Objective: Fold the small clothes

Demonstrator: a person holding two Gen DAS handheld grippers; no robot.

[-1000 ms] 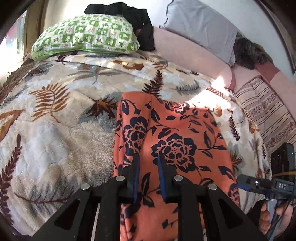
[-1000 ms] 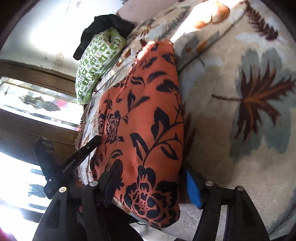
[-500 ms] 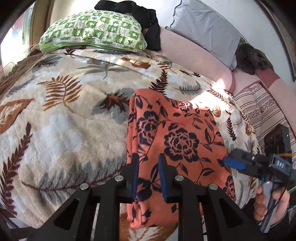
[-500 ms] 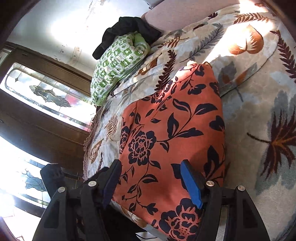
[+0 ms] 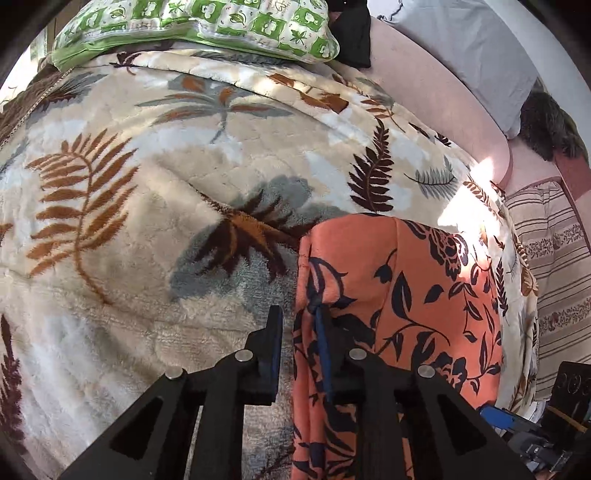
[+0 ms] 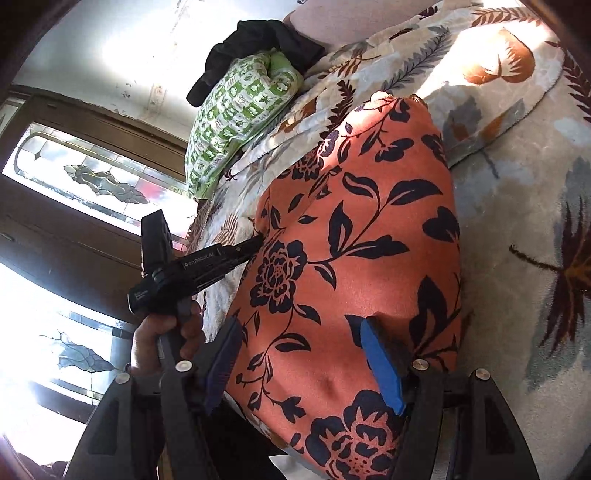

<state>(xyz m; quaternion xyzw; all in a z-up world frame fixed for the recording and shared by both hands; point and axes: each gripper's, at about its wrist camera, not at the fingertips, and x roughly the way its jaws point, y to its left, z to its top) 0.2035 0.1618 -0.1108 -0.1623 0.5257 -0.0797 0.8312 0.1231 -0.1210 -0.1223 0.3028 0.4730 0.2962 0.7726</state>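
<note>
Left tool (image 5: 298, 332) pinching cloth (image 5: 406, 306) (edge) — narrowly.

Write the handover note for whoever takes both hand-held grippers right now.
Left hand-held gripper: jaws narrow, closed on the left edge of the orange floral garment, fold of cloth bunched between the pads.
Right hand-held gripper: jaws wide open over the near end of the garment; one pad rests on the cloth, nothing gripped.
Garment lies on the leaf-print blanket, flattened into a narrow panel, near the bed's edge. Green pillow sits at the far end.
Done: it looks folded lengthwise.
Left: probably take the free end with the right gripper, fold it across, then release.
</note>
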